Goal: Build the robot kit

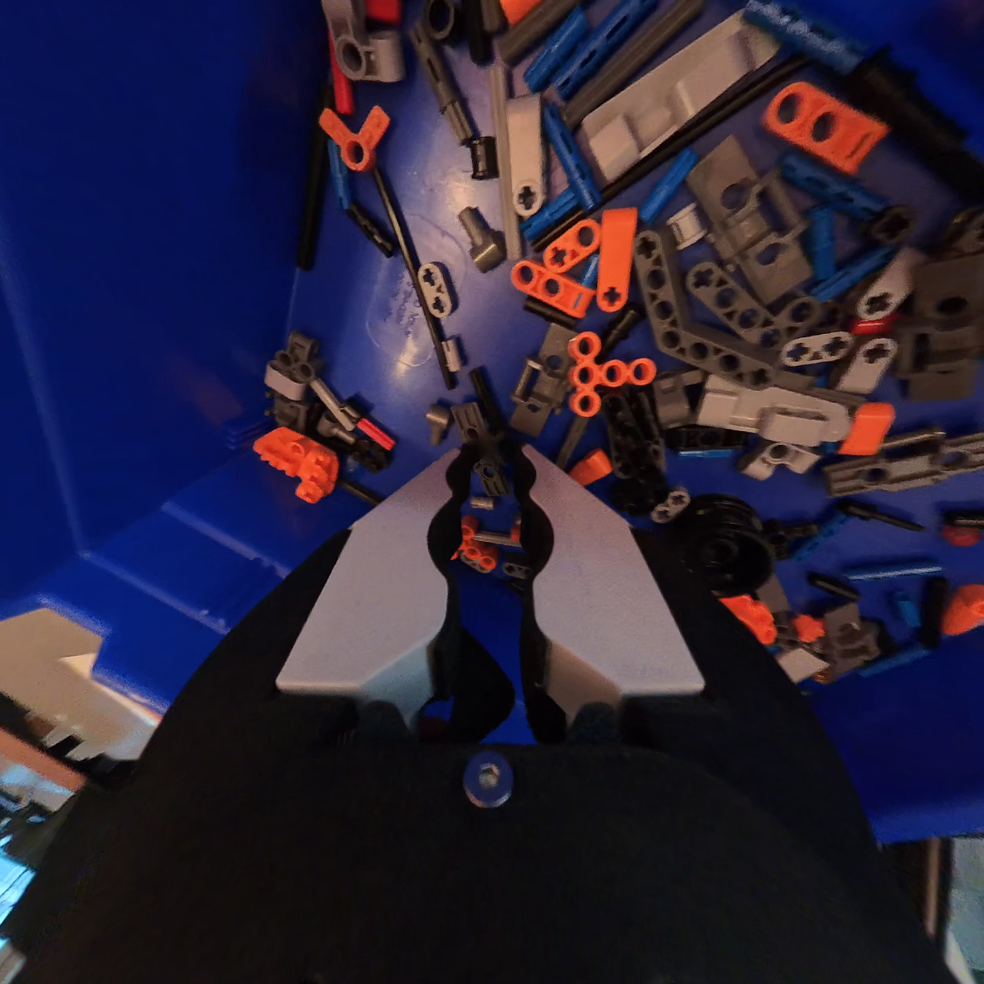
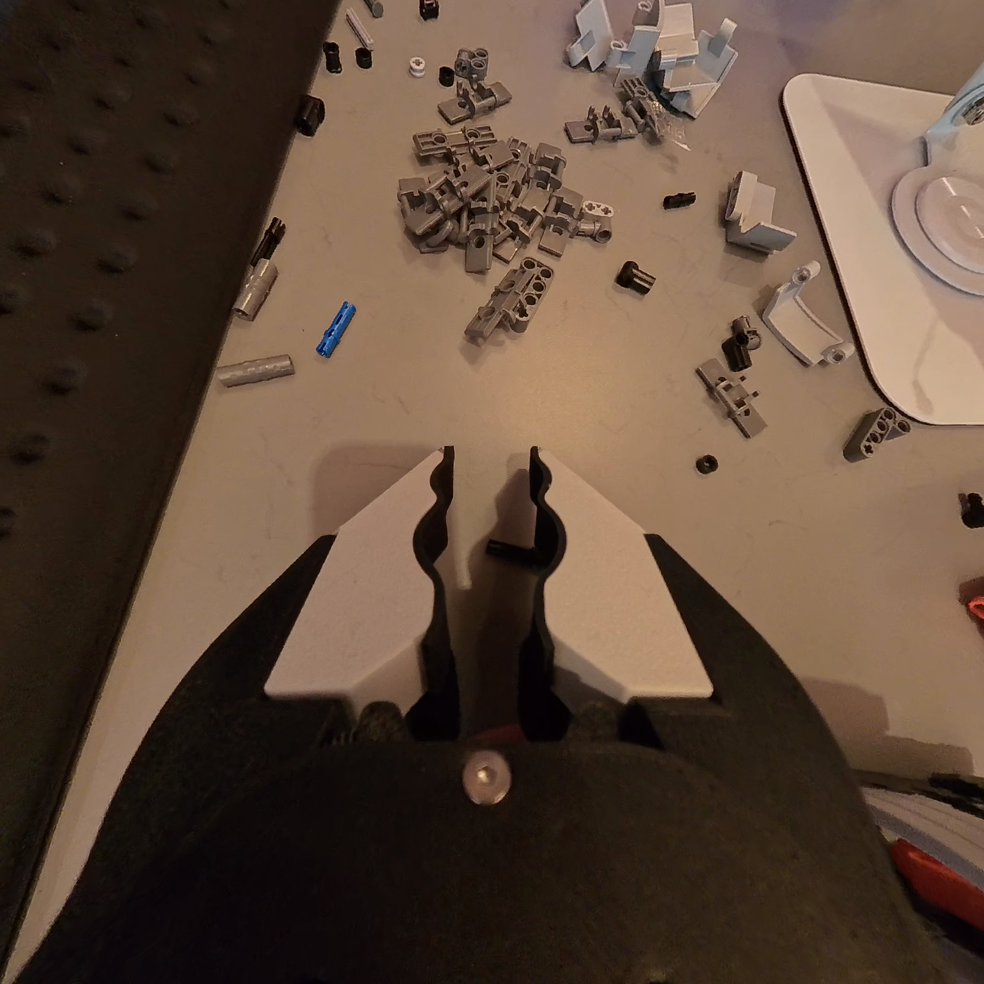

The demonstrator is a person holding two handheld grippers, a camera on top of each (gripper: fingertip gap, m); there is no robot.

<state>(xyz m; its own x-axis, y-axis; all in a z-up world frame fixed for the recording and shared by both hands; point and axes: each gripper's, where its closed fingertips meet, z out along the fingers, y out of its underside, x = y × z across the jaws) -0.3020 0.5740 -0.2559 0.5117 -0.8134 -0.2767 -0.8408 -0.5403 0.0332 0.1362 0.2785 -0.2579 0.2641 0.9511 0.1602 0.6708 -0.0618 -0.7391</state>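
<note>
My left gripper (image 1: pixel 491 452) is down inside a blue bin (image 1: pixel 160 266). Its jaws are closed on a small dark grey connector piece (image 1: pixel 487 471) with a black axle part at its tip. Loose orange, grey, blue and black building pieces lie all around it, with an orange T-shaped beam (image 1: pixel 596 372) just beyond to the right. My right gripper (image 2: pixel 491 451) is open and empty, low over a grey table (image 2: pixel 399 404). A small black pin (image 2: pixel 511 548) lies between its fingers, next to the right one. A pile of grey connector pieces (image 2: pixel 490 197) lies ahead of it.
The bin's walls rise at the left and near side, and a black wheel (image 1: pixel 719 543) lies right of the fingers. On the table, a dark studded mat (image 2: pixel 80 266) is at the left. A white tray (image 2: pixel 852 213) is at the right. A blue pin (image 2: pixel 335 327) and scattered grey pieces lie around. The gap from one gripper's tips to the other's is roughly 55 centimetres.
</note>
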